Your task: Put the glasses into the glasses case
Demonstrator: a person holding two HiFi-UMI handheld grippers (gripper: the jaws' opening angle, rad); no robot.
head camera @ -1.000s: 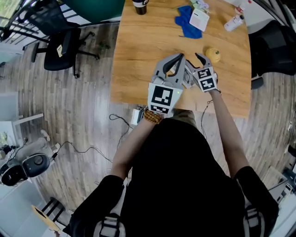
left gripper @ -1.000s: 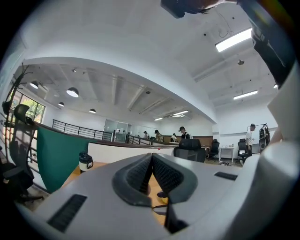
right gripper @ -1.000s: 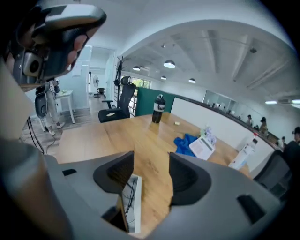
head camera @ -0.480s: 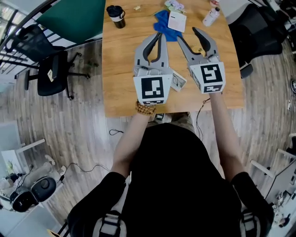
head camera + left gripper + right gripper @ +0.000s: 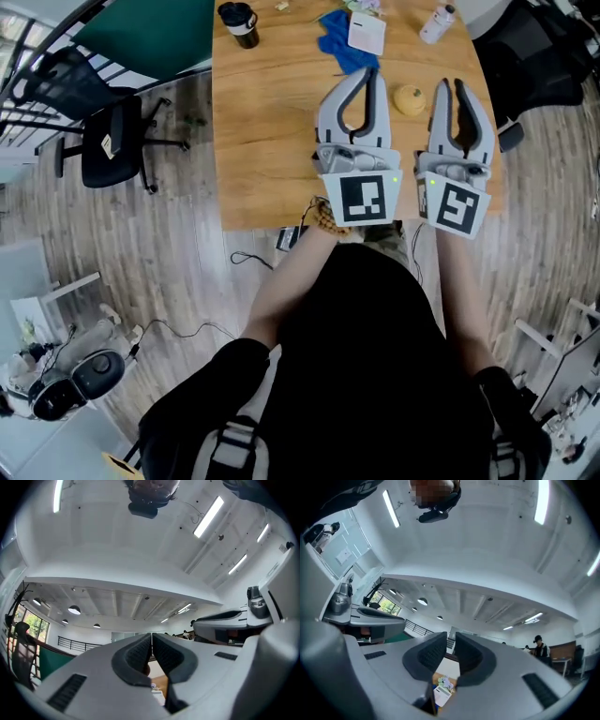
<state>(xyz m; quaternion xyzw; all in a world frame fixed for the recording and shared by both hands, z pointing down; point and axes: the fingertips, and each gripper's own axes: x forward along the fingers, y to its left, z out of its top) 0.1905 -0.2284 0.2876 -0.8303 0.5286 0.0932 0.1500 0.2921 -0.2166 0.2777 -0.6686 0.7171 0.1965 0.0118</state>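
**Grippers, both:** held up level over the near edge of the table [image 5: 267,150], side by side.

**Left gripper** [image 5: 367,75]: jaws pressed together, nothing held. It is carried higher than a second ago.

**Right gripper** [image 5: 450,86]: jaws just drawn in from wide to a narrow slit, with nothing between them. It is lifted well clear of the low place over the table where it was seen a second ago.

**Reading:** nothing is carried by either gripper, so no placing is judged to be in hand.

**Glasses, case:** neither can be made out in any view.

**Yellow lump** [image 5: 409,99]: uncovered now, just beyond the jaws and between the two grippers, touched by neither.

**Far end:** a white box [image 5: 367,34] is laid on a blue cloth [image 5: 334,49]. A bottle [image 5: 437,22] is set to its right and a cup [image 5: 239,22] at the left corner.

**Room:** broad bare wood is left across the table's left half. The right edge is found close beside the right gripper. A chair [image 5: 108,141] is kept well apart on the floor at left.
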